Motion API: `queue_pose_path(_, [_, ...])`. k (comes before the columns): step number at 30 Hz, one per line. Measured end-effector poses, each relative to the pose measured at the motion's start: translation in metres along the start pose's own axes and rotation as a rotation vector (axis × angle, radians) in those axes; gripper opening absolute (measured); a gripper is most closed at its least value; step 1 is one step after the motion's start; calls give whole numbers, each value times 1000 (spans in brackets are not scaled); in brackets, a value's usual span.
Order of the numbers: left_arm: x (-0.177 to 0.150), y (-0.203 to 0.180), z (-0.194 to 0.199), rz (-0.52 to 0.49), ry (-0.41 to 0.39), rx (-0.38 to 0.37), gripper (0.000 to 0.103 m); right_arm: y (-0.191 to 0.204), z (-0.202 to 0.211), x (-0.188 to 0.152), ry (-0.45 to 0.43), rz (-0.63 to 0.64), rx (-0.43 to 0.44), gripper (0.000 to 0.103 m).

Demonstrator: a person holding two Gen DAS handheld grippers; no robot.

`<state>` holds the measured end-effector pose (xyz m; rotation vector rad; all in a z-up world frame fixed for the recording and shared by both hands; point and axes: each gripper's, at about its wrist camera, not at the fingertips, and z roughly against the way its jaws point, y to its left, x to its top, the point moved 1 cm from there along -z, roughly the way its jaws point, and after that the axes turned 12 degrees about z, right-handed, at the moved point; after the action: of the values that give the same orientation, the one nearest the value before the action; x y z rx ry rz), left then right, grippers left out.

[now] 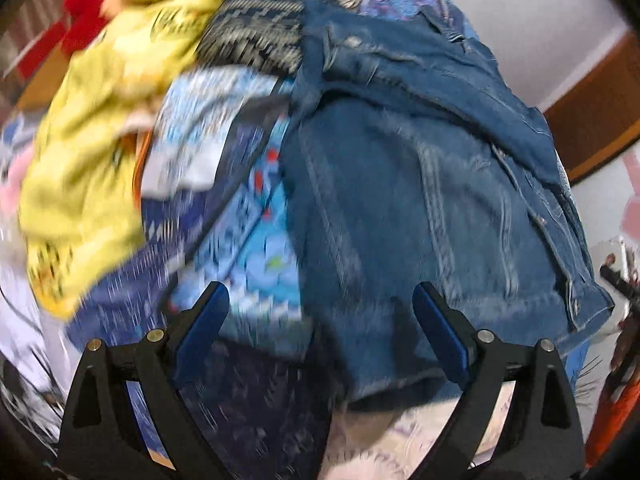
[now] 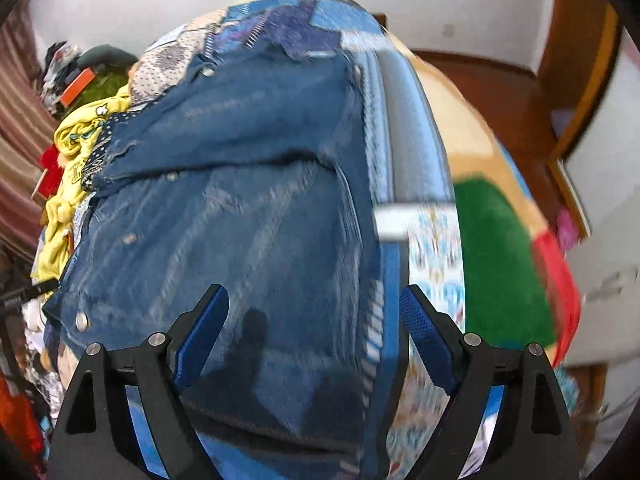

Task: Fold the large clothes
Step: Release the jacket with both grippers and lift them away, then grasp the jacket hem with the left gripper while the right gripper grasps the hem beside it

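1. Since both grippers look onto the same denim jacket [image 1: 420, 208], that garment is my read of the fold target. It lies straight ahead of and below both, spread over a patterned blue bedspread [image 1: 244, 216], with part of the jacket doubled over across its far half.
2. Long axis, as far as the blur allows: it runs away from both grippers, near hem toward them, collar end far.
3. From the left gripper [image 1: 320, 300] the jacket sits ahead and to the right; its left long edge runs up between the fingers, bedspread showing to the left of that edge.
4. From the right gripper [image 2: 314, 300] the jacket sits ahead and to the left; its right long edge passes just inside the right finger, bedspread and a green-and-tan blanket [image 2: 496, 248] beyond to the right.
5. Judgement: each gripper is nearest its own side of the near hem, so a 2-handed pick at the 2 near corners looks natural; neither is clearly closer.
6. A pile of other clothes, including a yellow garment [image 1: 88, 152], lies far left of the left gripper, just beside the jacket.
7. Left gripper: fingers spread wide, nothing between them, no visible contact with cloth.
8. Right gripper: fingers spread wide, holding nothing; whether it hovers or brushes the denim, I cannot tell.
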<state>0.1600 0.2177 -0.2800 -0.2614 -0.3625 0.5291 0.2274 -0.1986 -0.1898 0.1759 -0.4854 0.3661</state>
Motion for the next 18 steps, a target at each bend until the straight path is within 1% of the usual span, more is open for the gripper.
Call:
queue_pose_path(2, [-13, 7, -2, 49, 18, -32, 93, -2, 1, -12, 2, -37, 15, 85])
queue_pose_path(6, [-30, 13, -3, 106, 36, -79, 93, -4, 7, -28, -21, -100, 51, 85])
queue_pose_path(7, [-33, 14, -3, 119, 34, -97, 91, -5, 9, -30, -28, -110, 60, 85])
queue_pose_path(9, [-36, 14, 0, 129, 19, -127, 82, -4, 10, -34, -41, -131, 77, 85])
queue_pose_path(11, [-38, 12, 3, 128, 6, -141, 69, -4, 11, -35, -51, -147, 89, 85])
queue_pose_path(12, [-38, 11, 5, 127, 0, -150, 65, -4, 12, -37, -56, -153, 97, 80])
queue_pose_path(13, [-39, 10, 6, 124, -3, -163, 57, -3, 13, -37, -62, -159, 117, 70])
queue_pose_path(14, [-39, 8, 6, 118, 0, -173, 51, -3, 14, -39, -65, -164, 133, 66])
queue_pose_path(15, [-39, 7, 7, 114, -5, -169, 50, -3, 14, -42, -67, -170, 146, 59])
queue_pose_path(16, [-39, 5, 8, 105, -19, -161, 46, -3, 14, -43, -72, -179, 155, 54])
queue_pose_path(17, [-40, 3, 9, 96, -30, -157, 40, -3, 14, -44, -76, -185, 148, 52])
queue_pose_path(18, [-42, 2, 11, 93, -40, -153, 37, -3, 14, -46, -80, -191, 147, 46])
